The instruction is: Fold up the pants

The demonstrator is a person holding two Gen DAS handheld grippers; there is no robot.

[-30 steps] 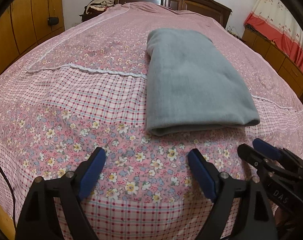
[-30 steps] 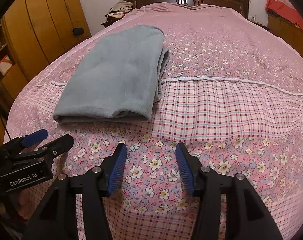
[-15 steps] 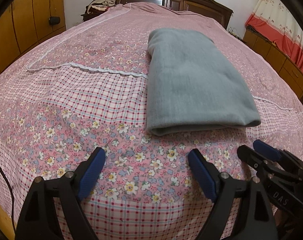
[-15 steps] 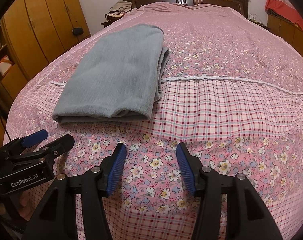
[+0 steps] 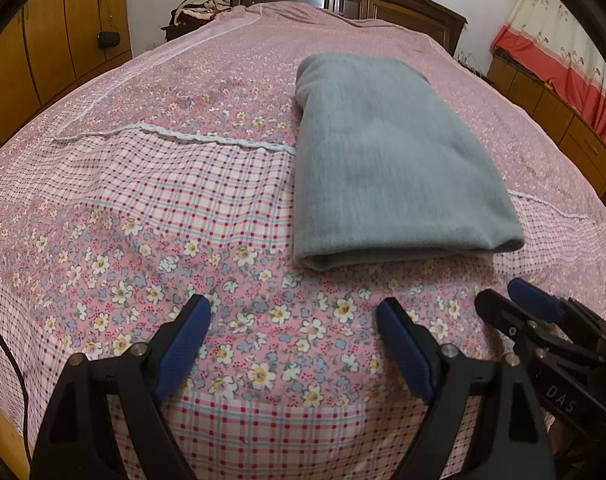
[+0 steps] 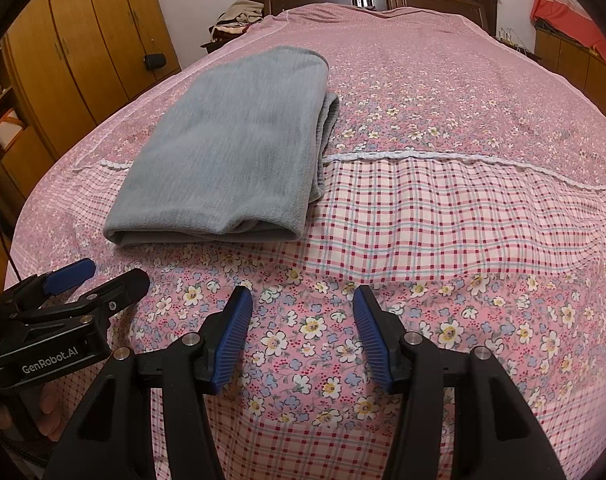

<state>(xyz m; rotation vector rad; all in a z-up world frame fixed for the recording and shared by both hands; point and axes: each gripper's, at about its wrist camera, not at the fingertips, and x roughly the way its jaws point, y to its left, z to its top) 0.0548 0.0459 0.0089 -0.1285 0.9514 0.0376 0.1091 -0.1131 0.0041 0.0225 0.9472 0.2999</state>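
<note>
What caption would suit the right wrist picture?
Folded grey pants lie on a floral bedspread; the open right gripper hovers nearby.

Little has changed in the past second: I have drawn my right gripper [image 6: 299, 300] back a touch towards the foot edge of the bed [image 6: 463, 240], so the folded pants [image 6: 231, 152] sit marginally farther off.

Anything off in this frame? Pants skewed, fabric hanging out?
Mostly tidy. The grey pants lie folded flat on the bed. Only oddity: under-layers peek out along their right edge, not flush. Both grippers, left and right, are open and empty.
</note>
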